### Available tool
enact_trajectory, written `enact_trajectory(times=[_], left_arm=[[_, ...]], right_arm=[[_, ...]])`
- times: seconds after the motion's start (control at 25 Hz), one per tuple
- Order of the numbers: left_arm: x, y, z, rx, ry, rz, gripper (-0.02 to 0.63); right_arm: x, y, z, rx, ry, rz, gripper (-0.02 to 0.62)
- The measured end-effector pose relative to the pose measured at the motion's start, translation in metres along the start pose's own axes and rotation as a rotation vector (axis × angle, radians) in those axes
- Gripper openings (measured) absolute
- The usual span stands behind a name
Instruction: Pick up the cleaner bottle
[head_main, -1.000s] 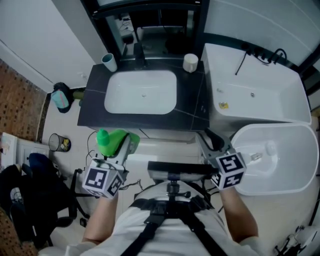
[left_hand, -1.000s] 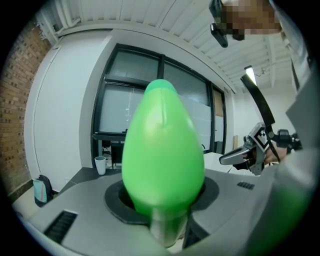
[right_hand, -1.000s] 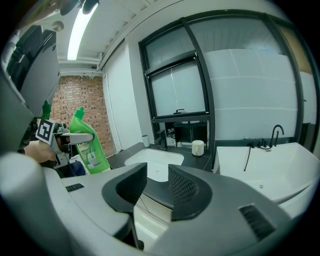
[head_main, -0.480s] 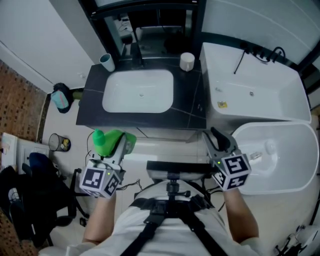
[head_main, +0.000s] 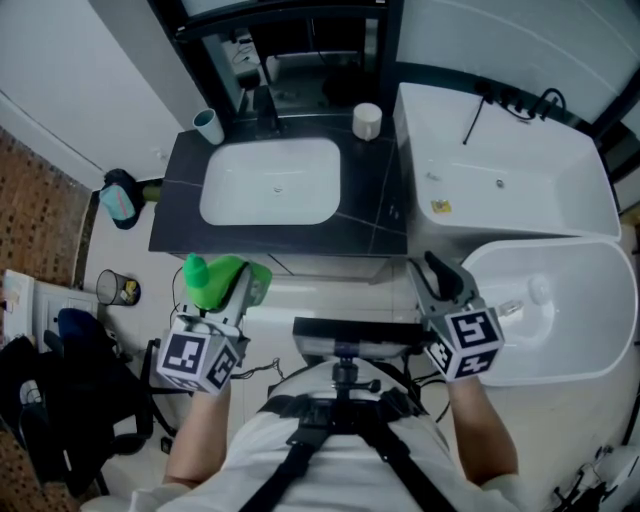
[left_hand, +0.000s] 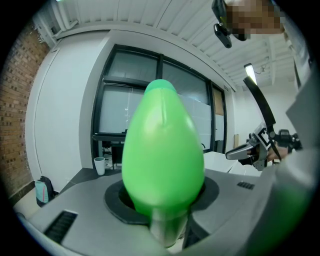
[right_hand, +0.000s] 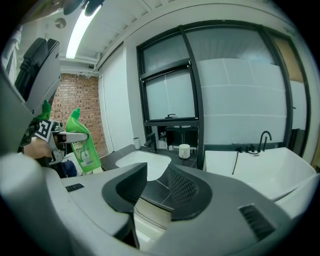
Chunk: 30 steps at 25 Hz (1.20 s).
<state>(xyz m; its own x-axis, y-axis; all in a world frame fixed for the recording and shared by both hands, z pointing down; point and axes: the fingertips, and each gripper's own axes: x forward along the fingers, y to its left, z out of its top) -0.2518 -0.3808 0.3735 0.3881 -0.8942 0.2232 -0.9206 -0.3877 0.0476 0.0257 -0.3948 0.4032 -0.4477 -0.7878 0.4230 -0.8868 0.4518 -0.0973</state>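
Dark stone countertop (head_main: 375, 215) with a white sink basin (head_main: 270, 180) set into it fills the upper middle of the head view, with a pale cup (head_main: 209, 126) at its back left corner and a small white pot (head_main: 367, 120) at its back right. A white bathtub (head_main: 520, 170) adjoins the counter on the right. The green cleaner bottle (head_main: 212, 280) is off every surface, held in the air in front of the counter's left edge and above the floor, where a small bin (head_main: 118, 288) stands. The left gripper (head_main: 245, 290) has its jaws closed on the bottle's body; in the left gripper view the green bottle fills the space between them, and the right gripper view shows it upright in that grip. The right gripper (head_main: 440, 280) hangs near the counter's right front corner, well apart from the bottle, its jaws a little apart with nothing between them.
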Motion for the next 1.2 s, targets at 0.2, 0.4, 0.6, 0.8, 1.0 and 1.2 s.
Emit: enact_trajectory(times=[0.2,0.4,0.6,0.8,1.0,1.2], left_arm=[[0.001,-0.004,0.002,0.007,-0.001,-0.007,0.160],[-0.001,-0.007,0.003,0.011,0.000,-0.007,0.160],[-0.001,-0.012,0.005,0.010,-0.002,-0.019,0.160],[-0.002,-0.015,0.002,0.010,0.003,-0.021,0.160],[-0.001,-0.017,0.001,0.011,0.008,-0.025,0.160],[-0.003,-0.018,0.000,0.011,0.008,-0.029,0.160]], right_arm=[[-0.002,0.000,0.002,-0.006,-0.010,0.005,0.104],[-0.003,-0.001,0.001,-0.006,-0.003,-0.004,0.073],[-0.005,-0.003,0.002,-0.001,-0.002,-0.007,0.040],[-0.006,-0.002,0.000,0.003,-0.002,-0.004,0.020],[-0.007,-0.002,-0.001,0.005,-0.001,-0.003,0.008],[-0.006,0.000,-0.001,0.005,-0.003,-0.001,0.000]])
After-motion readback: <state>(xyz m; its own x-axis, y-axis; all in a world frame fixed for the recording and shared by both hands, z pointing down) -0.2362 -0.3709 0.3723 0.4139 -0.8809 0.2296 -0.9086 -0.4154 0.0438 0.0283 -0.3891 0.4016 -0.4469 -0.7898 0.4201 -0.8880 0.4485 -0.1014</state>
